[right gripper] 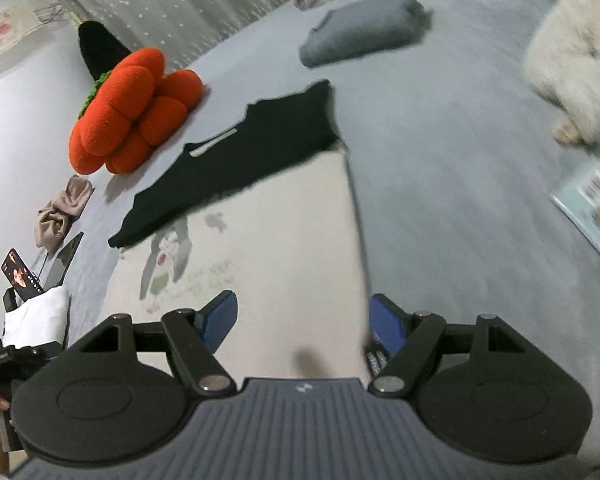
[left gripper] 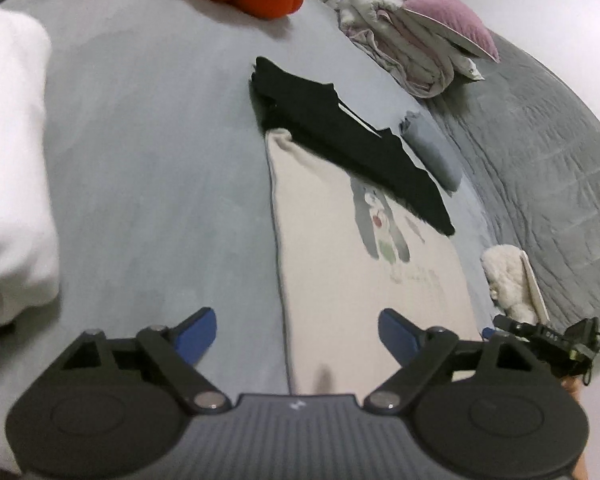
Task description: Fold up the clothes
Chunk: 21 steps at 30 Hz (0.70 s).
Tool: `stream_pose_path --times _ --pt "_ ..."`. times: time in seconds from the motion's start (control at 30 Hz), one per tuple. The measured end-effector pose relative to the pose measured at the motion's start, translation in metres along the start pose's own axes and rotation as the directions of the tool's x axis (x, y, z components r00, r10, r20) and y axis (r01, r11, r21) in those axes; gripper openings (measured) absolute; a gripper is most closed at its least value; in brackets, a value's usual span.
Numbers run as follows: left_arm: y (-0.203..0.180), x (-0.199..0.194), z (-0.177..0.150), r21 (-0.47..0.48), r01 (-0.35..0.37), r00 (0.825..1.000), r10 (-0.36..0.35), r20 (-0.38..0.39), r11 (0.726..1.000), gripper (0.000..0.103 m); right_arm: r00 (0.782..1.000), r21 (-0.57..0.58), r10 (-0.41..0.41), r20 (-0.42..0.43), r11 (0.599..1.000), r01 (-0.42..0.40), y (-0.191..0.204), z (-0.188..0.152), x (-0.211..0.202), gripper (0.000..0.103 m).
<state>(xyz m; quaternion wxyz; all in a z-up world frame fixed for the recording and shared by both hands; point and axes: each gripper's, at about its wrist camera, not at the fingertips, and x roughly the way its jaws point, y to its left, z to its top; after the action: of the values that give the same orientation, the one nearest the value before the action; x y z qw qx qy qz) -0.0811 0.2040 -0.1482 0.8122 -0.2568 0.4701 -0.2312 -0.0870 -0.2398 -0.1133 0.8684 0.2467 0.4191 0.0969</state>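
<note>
Cream shirt [left gripper: 364,280]: your garment lies flat on the blue-grey bed sheet [left gripper: 160,200], bunny print up, its long edges already straight, so it looks partly folded lengthwise.
White bundle [left gripper: 8,168]: far left on the bed, well apart from your work, likely waiting its turn.
Left gripper [left gripper: 296,336]: your blue fingers are spread wide and grip nothing; they straddle the shirt's left edge at the near end, probably lined up to take that hem.
Black garment [left gripper: 340,136]: it lies slantwise over the shirt's far end, overlapping it; judge whether it must come off before you fold upward.
Right gripper [right gripper: 300,320]: also spread and empty, straddling the shirt's right edge, mirroring your left for a two-corner lift.
Grey folded piece [right gripper: 360,28]: set aside beyond the black garment, apparently finished.
Orange cushion [right gripper: 132,112]: well clear of your fold path.
</note>
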Motion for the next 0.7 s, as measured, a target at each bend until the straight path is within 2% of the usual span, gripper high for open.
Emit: stream_pose_path --times 0.33,0.7 --pt "0.01 -0.003 -0.01 -0.031 0.099 0.988 -0.102 -0.116 0.995 0.083 0.992 0.13 0.094 -0.078 0.988 -0.084 -0.041 -0.021 -0.023 0.069" --pt "0.019 0.004 -0.018 -0.097 0.181 0.97 -0.194 -0.146 0.979 0.083 0.975 0.196 0.185 -0.122 0.968 -0.16 -0.051 -0.028 -0.023 0.069"
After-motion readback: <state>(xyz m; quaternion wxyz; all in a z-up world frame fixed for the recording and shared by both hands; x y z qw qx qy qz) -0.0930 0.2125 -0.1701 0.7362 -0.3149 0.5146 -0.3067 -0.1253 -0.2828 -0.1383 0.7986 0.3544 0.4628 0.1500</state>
